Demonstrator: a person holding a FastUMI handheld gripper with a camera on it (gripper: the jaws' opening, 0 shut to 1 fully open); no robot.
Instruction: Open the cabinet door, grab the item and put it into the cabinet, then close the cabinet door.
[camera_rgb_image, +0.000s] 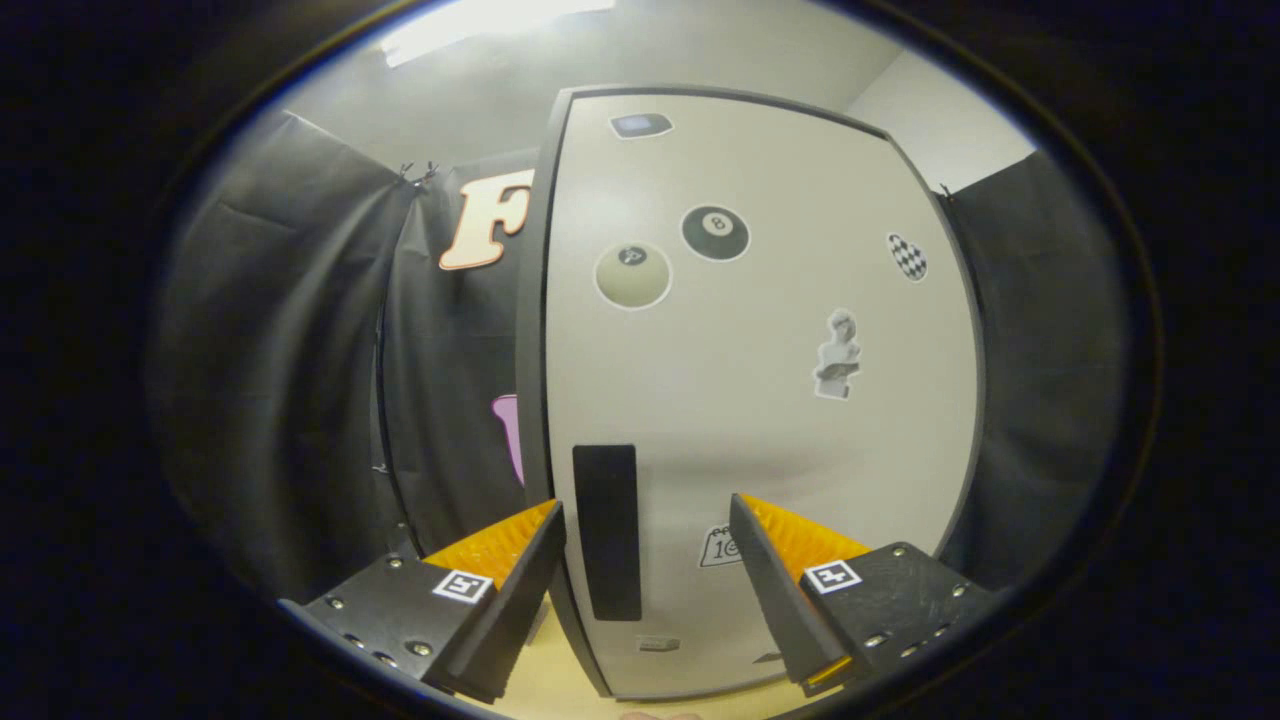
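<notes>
The cabinet's pale door (760, 400) stands straight ahead of me, framed in dark grey and dotted with stickers. It looks shut, flush in its frame. A dark upright handle strip (606, 530) runs down its lower left side, close to the door's left edge (540, 400). My gripper (645, 520) is open, and its two fingers straddle that handle: the left fingertip (545, 520) sits at the door's left edge, the right fingertip (745, 515) is over the door face. I cannot tell whether either finger touches the door.
Black cloth walls hang left (300, 350) and right (1040, 350) of the cabinet. A light wooden surface (560, 685) lies under the fingers at the cabinet's foot. A white wall and ceiling light are above.
</notes>
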